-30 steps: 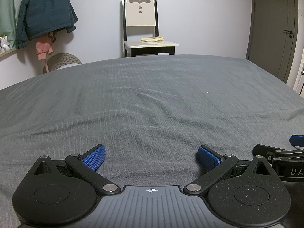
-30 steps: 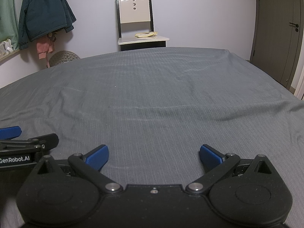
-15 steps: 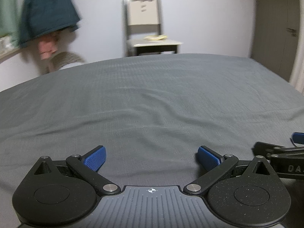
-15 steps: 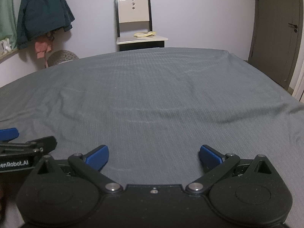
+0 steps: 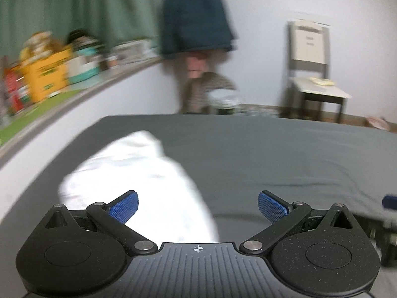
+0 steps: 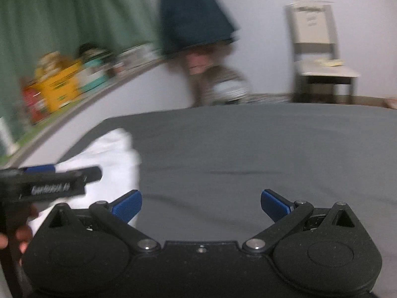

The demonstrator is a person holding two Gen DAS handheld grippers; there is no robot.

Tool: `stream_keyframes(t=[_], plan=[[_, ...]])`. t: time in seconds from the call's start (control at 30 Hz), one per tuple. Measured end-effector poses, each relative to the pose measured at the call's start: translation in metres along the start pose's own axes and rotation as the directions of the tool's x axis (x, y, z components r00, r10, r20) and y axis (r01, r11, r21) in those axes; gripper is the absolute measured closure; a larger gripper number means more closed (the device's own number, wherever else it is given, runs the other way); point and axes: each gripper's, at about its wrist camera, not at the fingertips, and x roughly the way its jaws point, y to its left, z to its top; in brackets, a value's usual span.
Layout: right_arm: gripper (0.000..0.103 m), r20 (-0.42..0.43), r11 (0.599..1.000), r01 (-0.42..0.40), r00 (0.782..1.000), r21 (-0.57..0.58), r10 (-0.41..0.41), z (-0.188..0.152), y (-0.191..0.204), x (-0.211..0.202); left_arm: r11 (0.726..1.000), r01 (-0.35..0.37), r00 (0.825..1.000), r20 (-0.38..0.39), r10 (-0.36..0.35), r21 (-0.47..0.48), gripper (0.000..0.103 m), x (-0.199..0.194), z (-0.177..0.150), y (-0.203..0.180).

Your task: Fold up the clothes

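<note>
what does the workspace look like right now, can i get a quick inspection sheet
surface: grey bed, lightly wrinkled
job's things: white garment in a heap near the bed's left edge, unfolded
clutter: nothing seen on the bed
grippers: left tongs open over the garment's near edge; right tongs open, empty, over bare bed
cables: nothing seen
surroundings: chair, hanging dark jacket, shelf with boxes, green curtain; all blurred

One crumpled white cloth garment [image 5: 139, 178] lies on one bed covered in a grey sheet [image 5: 273, 154]. Two black tongs with blue pads are in view: the left tongs [image 5: 197, 207] and the right tongs [image 6: 201, 206]. One pale wooden chair [image 5: 312, 57], one hanging dark teal jacket [image 5: 196, 17], one yellow box [image 5: 47, 74] on the ledge.
</note>
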Motion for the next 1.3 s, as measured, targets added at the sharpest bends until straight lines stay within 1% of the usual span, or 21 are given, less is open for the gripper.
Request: stream_keyframes(t=[0.03, 0.1, 0.17, 0.2, 0.27, 0.37, 0.43, 0.57, 0.63, 0.73, 0.77, 0.87, 0.97, 1.03, 1.13, 1.17, 1.23, 1.3], plan=[[0.0, -0.014, 1.0, -0.017, 1.0, -0.018, 0.016, 0.001, 0.016, 0.002, 0.999, -0.031, 0.999, -0.015, 0.03, -0.025, 0.0, -0.004, 0.0, 0.023], [0.0, -0.041, 0.997, -0.052, 0.998, -0.056, 0.049, 0.0, 0.048, 0.006, 0.995, -0.07, 0.997, -0.028, 0.069, -0.065, 0.0, -0.007, -0.01, 0.053], [0.0, -0.063, 0.992, -0.081, 0.995, -0.101, 0.075, -0.001, 0.075, 0.009, 0.986, -0.113, 0.993, -0.046, 0.108, -0.124, 0.0, -0.006, -0.014, 0.085], [0.0, -0.073, 0.988, -0.084, 0.995, -0.126, 0.075, -0.002, 0.088, 0.011, 0.981, -0.133, 0.99, -0.058, 0.126, -0.14, 0.0, -0.005, -0.018, 0.097], [0.0, -0.101, 0.981, -0.079, 0.993, -0.176, 0.062, -0.008, 0.108, 0.014, 0.976, -0.165, 0.985, -0.07, 0.156, -0.143, 0.0, -0.004, -0.029, 0.111], [0.0, -0.155, 0.968, -0.075, 0.987, -0.241, 0.038, -0.019, 0.126, 0.015, 0.972, -0.193, 0.979, -0.093, 0.181, -0.132, 0.0, -0.007, -0.043, 0.119], [0.0, -0.18, 0.965, -0.07, 0.983, -0.252, 0.024, -0.024, 0.135, 0.016, 0.969, -0.196, 0.975, -0.131, 0.177, -0.148, 0.0, -0.009, -0.057, 0.123], [0.0, -0.19, 0.962, -0.061, 0.982, -0.264, 0.01, -0.035, 0.142, 0.004, 0.96, -0.168, 0.971, -0.206, 0.122, -0.226, 0.0, -0.02, -0.077, 0.13], [0.0, -0.186, 0.96, -0.051, 0.982, -0.275, -0.002, -0.039, 0.144, -0.004, 0.959, -0.173, 0.969, -0.214, 0.124, -0.225, 0.0, -0.031, -0.081, 0.129], [0.0, -0.175, 0.957, -0.048, 0.984, -0.286, -0.003, -0.043, 0.141, -0.017, 0.969, -0.168, 0.975, -0.172, 0.137, -0.179, 0.0, -0.052, -0.081, 0.12], [0.0, -0.17, 0.958, -0.048, 0.985, -0.284, -0.001, -0.045, 0.14, -0.022, 0.97, -0.173, 0.975, -0.167, 0.145, -0.169, 0.0, -0.056, -0.083, 0.117], [0.0, -0.18, 0.956, -0.052, 0.984, -0.289, -0.001, -0.049, 0.139, -0.031, 0.968, -0.175, 0.975, -0.172, 0.144, -0.18, 0.0, -0.064, -0.086, 0.115], [0.0, -0.184, 0.952, -0.033, 0.983, -0.304, -0.025, -0.052, 0.139, -0.032, 0.965, -0.168, 0.976, -0.17, 0.135, -0.201, 0.0, -0.073, -0.085, 0.117], [0.0, -0.194, 0.952, -0.017, 0.98, -0.306, -0.045, -0.054, 0.139, -0.029, 0.963, -0.165, 0.975, -0.185, 0.126, -0.212, 0.0, -0.074, -0.087, 0.117], [0.0, -0.243, 0.956, 0.007, 0.967, -0.295, -0.082, -0.051, 0.14, -0.025, 0.966, -0.151, 0.97, -0.221, 0.104, -0.208, 0.0, -0.073, -0.094, 0.115], [0.0, -0.257, 0.956, 0.013, 0.962, -0.294, -0.092, -0.051, 0.14, -0.025, 0.97, -0.145, 0.97, -0.221, 0.101, -0.196, 0.0, -0.073, -0.095, 0.113], [0.0, -0.255, 0.952, 0.013, 0.962, -0.305, -0.095, -0.053, 0.14, -0.027, 0.975, -0.146, 0.97, -0.216, 0.108, -0.167, 0.0, -0.074, -0.099, 0.109], [0.0, -0.254, 0.949, 0.017, 0.962, -0.314, -0.101, -0.057, 0.138, -0.027, 0.977, -0.146, 0.967, -0.229, 0.108, -0.154, 0.0, -0.073, -0.1, 0.107]])
